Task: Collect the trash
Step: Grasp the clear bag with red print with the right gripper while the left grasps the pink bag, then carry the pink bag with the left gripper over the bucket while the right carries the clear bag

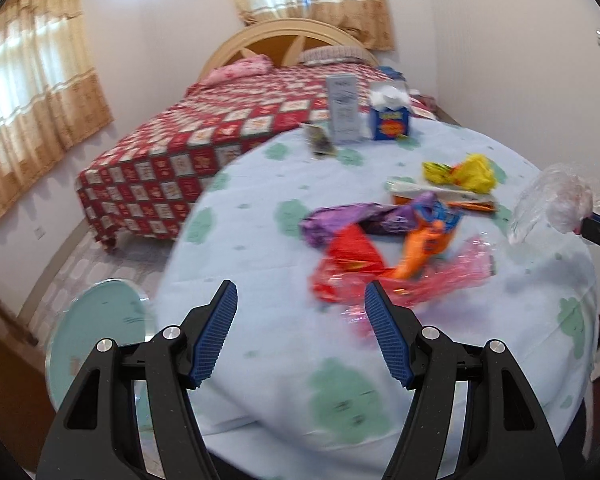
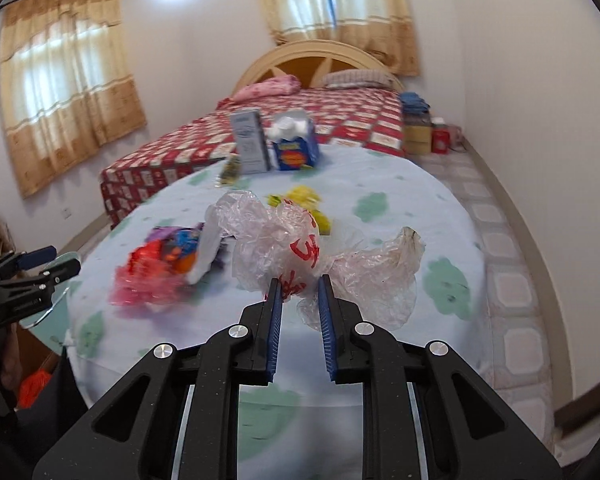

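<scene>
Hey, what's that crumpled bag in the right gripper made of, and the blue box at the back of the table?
Crumpled bag: thin clear plastic film, glossy, wrinkled, with red print. Blue box: likely printed cardboard, with straight edges and white tissue at the top.

On the tabletop (image 2: pixel 420 208) a heap of wrappers (image 1: pixel 380 252) lies near the middle. Behind it, at the far edge, a tall carton (image 2: pixel 250 142) stands just left of a tissue box (image 2: pixel 294 148). The bed (image 2: pixel 340 116) lies beyond the tabletop. The plastic bag (image 2: pixel 284 244) hangs right of the heap, above the tabletop.
</scene>
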The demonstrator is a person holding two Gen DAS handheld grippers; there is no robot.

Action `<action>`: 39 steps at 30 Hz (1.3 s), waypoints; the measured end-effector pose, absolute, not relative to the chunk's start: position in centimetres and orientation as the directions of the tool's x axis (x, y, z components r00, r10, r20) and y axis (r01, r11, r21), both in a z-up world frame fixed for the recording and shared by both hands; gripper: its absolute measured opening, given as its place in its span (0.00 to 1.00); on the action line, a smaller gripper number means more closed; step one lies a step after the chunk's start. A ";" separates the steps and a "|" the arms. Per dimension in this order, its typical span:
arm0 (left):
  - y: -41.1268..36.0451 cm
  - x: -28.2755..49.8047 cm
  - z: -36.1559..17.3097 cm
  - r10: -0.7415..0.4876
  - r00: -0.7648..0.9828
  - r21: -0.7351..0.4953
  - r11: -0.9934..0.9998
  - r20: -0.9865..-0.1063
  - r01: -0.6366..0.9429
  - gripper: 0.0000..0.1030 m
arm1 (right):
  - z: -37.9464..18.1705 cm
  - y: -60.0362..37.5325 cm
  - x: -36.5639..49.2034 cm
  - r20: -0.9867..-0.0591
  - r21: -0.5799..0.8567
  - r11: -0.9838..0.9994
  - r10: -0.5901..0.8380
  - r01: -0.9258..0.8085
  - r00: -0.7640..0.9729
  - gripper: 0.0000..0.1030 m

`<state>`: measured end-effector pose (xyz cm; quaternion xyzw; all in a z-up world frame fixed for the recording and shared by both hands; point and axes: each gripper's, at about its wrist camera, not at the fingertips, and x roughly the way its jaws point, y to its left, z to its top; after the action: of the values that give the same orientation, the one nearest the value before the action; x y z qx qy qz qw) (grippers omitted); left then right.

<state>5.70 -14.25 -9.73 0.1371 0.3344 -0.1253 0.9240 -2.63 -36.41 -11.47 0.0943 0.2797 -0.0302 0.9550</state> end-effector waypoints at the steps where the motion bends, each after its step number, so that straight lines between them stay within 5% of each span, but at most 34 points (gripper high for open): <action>1: -15.2 5.9 -10.3 -0.151 0.734 0.165 0.926 -0.662 0.340 0.64 | -11.7 -36.7 -2.5 -0.541 0.162 0.980 -0.007 0.113 0.841 0.18; 4: -16.6 6.4 -11.5 -0.172 0.707 0.146 0.919 -0.686 0.365 0.62 | -12.3 -37.2 -2.0 -0.546 0.158 0.981 -0.005 0.109 0.838 0.18; 10: -17.6 6.7 -13.4 -0.242 0.631 0.085 0.894 -0.737 0.441 0.05 | -12.9 -37.4 -2.3 -0.544 0.155 0.984 0.010 0.089 0.839 0.18; 22: -14.7 4.8 -9.8 -0.245 0.687 0.108 0.898 -0.684 0.427 0.01 | -11.1 -36.9 -3.6 -0.500 0.146 0.984 -0.014 0.100 0.866 0.18; 39: -5.0 5.1 -6.4 -0.074 0.791 0.187 0.954 -0.607 0.233 0.01 | -8.1 -29.7 2.3 -0.454 0.106 0.992 0.109 -0.068 0.884 0.18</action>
<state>5.11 -4.99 -6.39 0.1272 0.3124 -0.0817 0.9379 2.29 -29.68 -8.07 0.0434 0.2364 0.0458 0.9696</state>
